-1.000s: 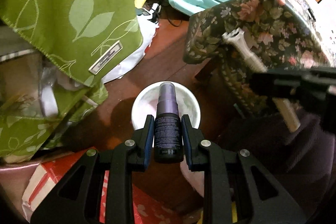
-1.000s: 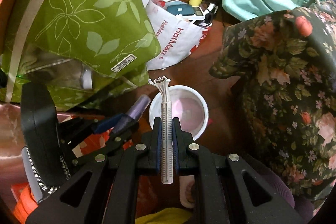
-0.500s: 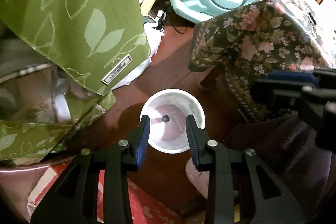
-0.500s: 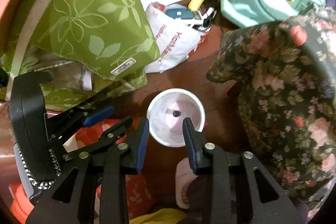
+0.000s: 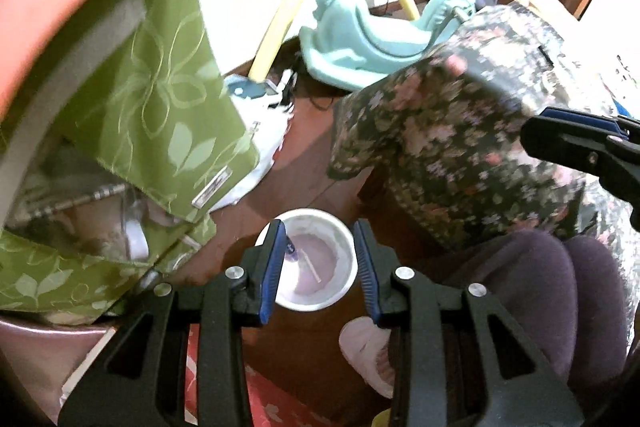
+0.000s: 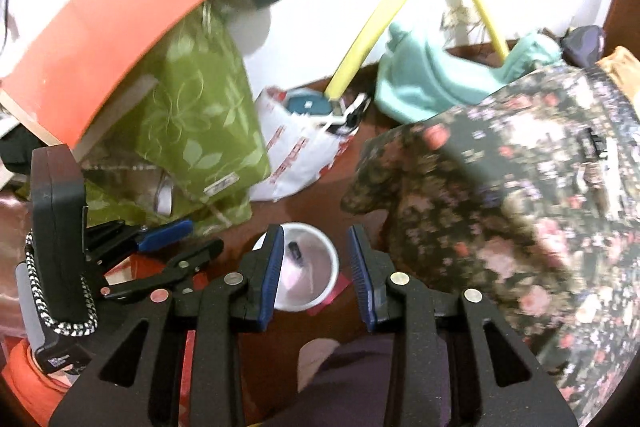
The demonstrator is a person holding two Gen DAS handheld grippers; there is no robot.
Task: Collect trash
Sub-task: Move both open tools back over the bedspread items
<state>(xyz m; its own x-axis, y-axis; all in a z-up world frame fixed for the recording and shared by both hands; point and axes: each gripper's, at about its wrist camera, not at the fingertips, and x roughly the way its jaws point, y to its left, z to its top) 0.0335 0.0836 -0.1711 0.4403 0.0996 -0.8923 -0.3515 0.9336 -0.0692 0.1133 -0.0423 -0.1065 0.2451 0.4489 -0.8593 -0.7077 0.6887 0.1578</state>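
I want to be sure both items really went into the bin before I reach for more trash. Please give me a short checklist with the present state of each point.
1. Left gripper empty, jaws apart: ok; they have just been opening, nothing between them.
2. Right gripper empty, jaws apart: ok; it too has just opened.
3. Purple spray bottle inside the white bin: ok.
4. White stick-like tool inside the bin: ok.
5. Bin upright on the floor: ok.
6. Next piece of trash picked out: cannot tell.
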